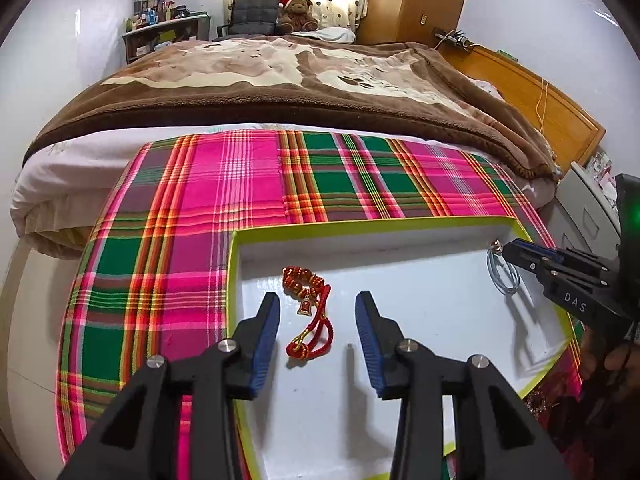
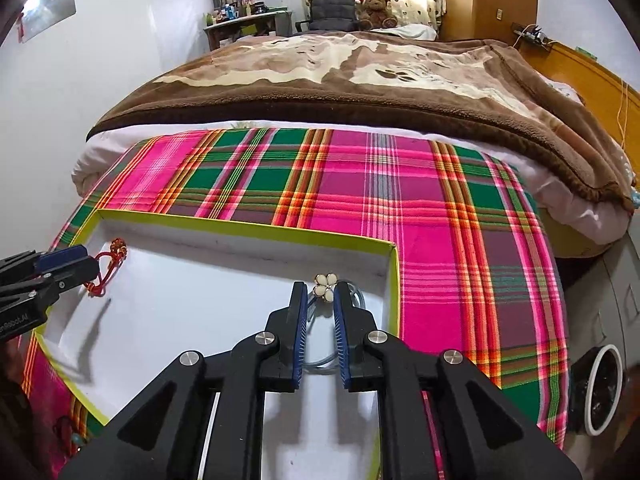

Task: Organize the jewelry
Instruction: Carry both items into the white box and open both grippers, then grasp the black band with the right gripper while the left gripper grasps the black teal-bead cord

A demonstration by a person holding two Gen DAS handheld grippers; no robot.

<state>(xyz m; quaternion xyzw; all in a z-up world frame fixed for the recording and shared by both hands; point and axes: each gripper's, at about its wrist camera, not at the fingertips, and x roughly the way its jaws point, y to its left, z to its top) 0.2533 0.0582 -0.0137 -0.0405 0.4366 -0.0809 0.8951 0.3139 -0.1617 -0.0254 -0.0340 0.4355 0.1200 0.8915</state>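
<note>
On the plaid cloth [image 1: 240, 184] spread at the foot of the bed [image 1: 280, 76] lay a shallow white tray [image 1: 440, 320] with a yellow-green rim, and both tools hung over it. From the left wrist view, the left gripper [image 1: 318, 312] had its blue-padded fingers [image 1: 266, 344] spread wide, with nothing between them. A red corded bracelet [image 1: 306, 304] with red beads and small gold charms lay on the tray floor in the gap ahead of those fingers, its looped cord end nearest the camera; whether the pads touched it could not be told, though they appeared apart from it.

At the tray's far right corner lay a pale blue bangle [image 1: 503, 276], and the right gripper [image 1: 505, 251] reached in from the right edge of that view with its tips at the bangle's top. From the right wrist view, the right gripper [image 2: 321, 294] had its fingers [image 2: 299, 320] drawn close but not pressed together, a narrow gap remaining. A cream four-petal flower charm [image 2: 324, 287] sat at the fingertips, between them, and the bangle's translucent blue ring [image 2: 320, 362] showed in the gap lower down. Whether the pads actually pinched the charm or the ring could not be told.

Farther left in that view, the left gripper [image 2: 90, 264] hovered by the red bracelet [image 2: 108, 268] near the tray's left wall. A brown blanket [image 2: 360, 80] covered the bed beyond the cloth.
</note>
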